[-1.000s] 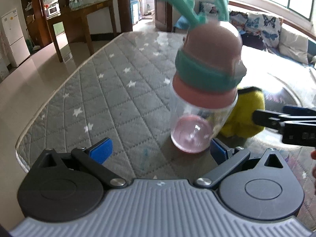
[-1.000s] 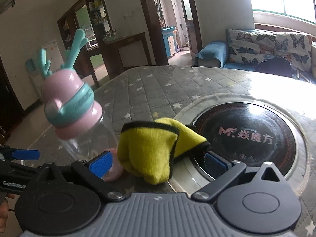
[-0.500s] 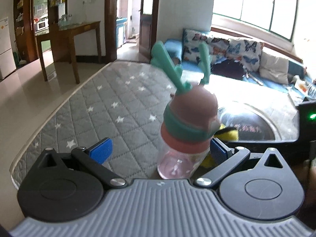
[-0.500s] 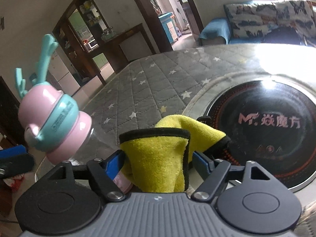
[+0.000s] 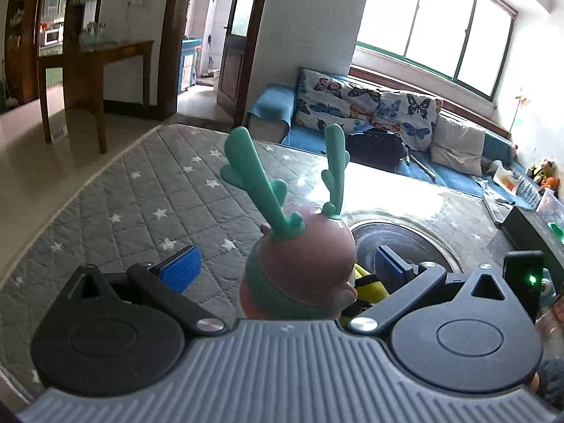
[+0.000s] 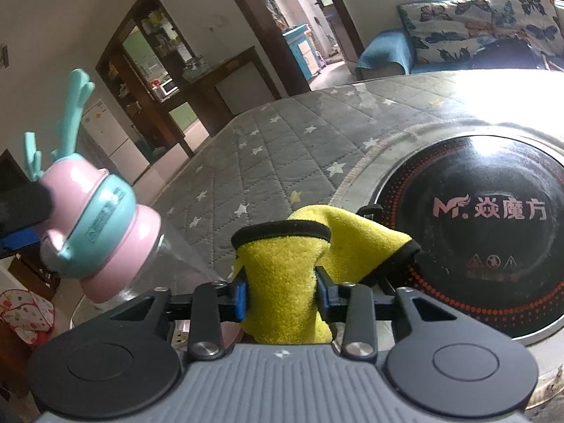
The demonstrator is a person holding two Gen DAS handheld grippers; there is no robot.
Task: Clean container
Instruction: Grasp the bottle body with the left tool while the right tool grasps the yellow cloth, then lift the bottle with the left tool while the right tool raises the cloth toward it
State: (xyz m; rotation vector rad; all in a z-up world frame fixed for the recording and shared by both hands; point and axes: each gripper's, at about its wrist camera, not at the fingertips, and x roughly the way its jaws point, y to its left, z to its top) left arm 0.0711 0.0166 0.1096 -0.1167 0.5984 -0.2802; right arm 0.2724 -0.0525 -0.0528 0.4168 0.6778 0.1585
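Observation:
A clear bottle with a pink lid and teal antlers (image 5: pixel 303 264) stands on the table. It sits low between the wide-apart fingers of my left gripper (image 5: pixel 283 268), and neither blue pad touches it. In the right wrist view the bottle (image 6: pixel 102 225) is at the left, with a left gripper finger (image 6: pixel 21 201) blurred beside its lid. My right gripper (image 6: pixel 282 294) is closing on a folded yellow cloth (image 6: pixel 282 264), and both pads press into it. A corner of the cloth (image 5: pixel 366 287) shows behind the bottle.
A grey quilted cover with stars (image 5: pixel 141 204) lies over the table. A round black induction hob (image 6: pixel 486 218) is sunk into the table just right of the cloth. A sofa with butterfly cushions (image 5: pixel 370 105) stands beyond the far edge, and a wooden side table (image 5: pixel 95 56) at the far left.
The right gripper's jaws closed from wide apart onto the yellow cloth. The left gripper rose and tipped up, so the bottle dropped to the bottom of its view.

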